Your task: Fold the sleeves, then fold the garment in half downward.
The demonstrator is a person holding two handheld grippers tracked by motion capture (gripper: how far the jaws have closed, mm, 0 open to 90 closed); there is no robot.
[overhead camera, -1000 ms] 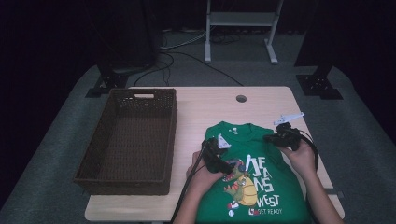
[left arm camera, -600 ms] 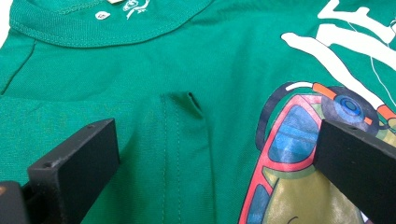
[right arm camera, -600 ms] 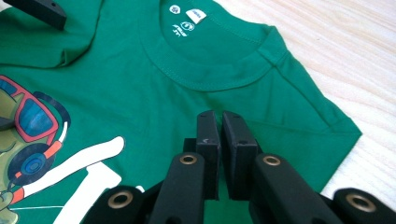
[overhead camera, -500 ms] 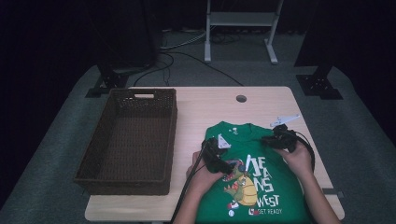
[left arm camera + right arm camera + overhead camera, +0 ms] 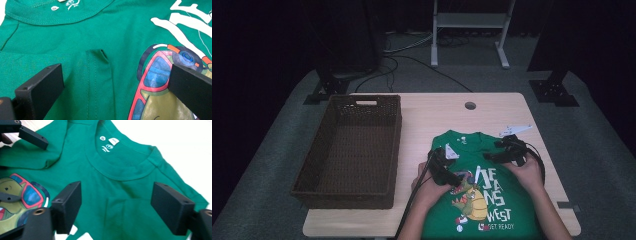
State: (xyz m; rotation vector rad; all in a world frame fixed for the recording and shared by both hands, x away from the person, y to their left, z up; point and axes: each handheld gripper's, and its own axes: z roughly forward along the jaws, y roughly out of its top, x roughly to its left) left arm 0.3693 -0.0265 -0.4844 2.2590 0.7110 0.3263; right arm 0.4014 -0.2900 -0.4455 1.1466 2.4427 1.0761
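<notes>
Between both hand-held grippers, a green T-shirt [image 5: 482, 190] lies flat on the desk [image 5: 422, 117], sleeves folded inward. The left hand-held gripper [image 5: 460, 178] is held wide; the right hand-held gripper [image 5: 488, 157] has just been opened, nothing gripped. Folds should be pressed even. "WEST" and "READY" can be read; the neck label is illegible.
</notes>
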